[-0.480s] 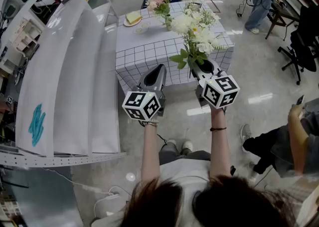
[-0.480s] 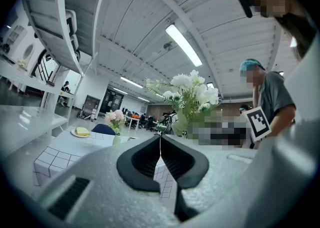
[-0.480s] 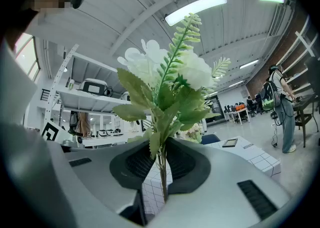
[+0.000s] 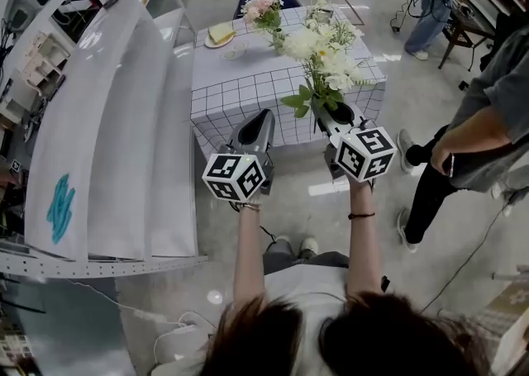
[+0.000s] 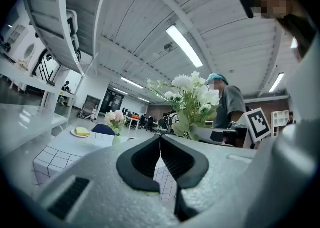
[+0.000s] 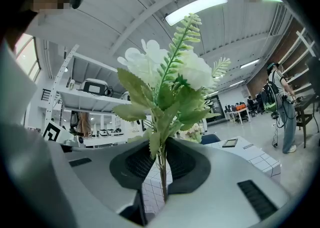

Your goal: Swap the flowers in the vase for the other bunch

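- The right gripper [image 4: 329, 111], at centre right of the head view, is clamping the thin stems of the white bunch [image 4: 325, 50]. Its own view shows the pads pressing low on the stems, with the blooms standing upright above the jaws.
- The left gripper [image 4: 263, 116], just to its left, is carrying nothing, and its jaws are meeting in a closed line.
- The vase [image 4: 278, 36] is standing on the checked table [image 4: 240, 89] in the upper centre of the frame. The pink flowers [image 4: 263, 5] are filling it, so the swap is not yet done.
- The person appears to be bringing the new bunch toward the table. Keeping it upright and off to the right is likely wise, so its leaves are not brushing the pink blooms.
- The left gripper is the free one for lifting the pink flowers out. It is needing to open first, take the stems just above the rim and pull straight up so the vase is not tipping.
- The vase looks small and light, though it is too far off to be sure.
- A plate [image 4: 221, 33] is sitting just left of the vase, so the old bunch is better laid on bare cloth nearer the table's lower edge.
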Demonstrator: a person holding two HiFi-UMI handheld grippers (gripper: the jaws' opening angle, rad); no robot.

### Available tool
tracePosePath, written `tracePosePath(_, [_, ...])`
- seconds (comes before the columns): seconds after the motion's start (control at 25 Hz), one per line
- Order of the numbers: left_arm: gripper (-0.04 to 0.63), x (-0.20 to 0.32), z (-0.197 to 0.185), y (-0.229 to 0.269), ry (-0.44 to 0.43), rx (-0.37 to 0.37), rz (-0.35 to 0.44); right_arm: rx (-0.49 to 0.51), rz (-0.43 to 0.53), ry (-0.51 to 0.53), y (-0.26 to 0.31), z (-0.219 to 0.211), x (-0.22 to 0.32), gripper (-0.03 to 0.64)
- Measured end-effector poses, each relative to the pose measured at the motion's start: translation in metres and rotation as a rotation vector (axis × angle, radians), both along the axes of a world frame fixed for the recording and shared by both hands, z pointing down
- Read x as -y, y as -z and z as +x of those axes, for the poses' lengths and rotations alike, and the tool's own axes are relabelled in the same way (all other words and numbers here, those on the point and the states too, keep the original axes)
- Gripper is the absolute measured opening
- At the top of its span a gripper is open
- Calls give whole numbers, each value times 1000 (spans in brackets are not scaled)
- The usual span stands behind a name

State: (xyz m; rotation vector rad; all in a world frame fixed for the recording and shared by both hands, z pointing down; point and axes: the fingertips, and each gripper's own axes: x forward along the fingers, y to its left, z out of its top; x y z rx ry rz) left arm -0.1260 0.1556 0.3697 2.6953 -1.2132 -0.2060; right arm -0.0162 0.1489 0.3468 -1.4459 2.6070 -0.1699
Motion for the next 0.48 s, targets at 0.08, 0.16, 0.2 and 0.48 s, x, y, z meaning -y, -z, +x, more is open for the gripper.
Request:
tracePosePath(0.08, [14,0,3,0,-1,2,-2,10,-2,6,0,3,0,64])
tracePosePath(0.16, [14,-2,5,-1,-1,6,-4,20,-4,12,1,6,0,64])
tracePosePath(0.2, [14,-3,5,-2,0,10,-6,23,-6,14,0,7,-1,64])
tracePosePath(0.48, [14,-7,1,-9,19,14,-28,42,-17,17,-6,9,-3,64])
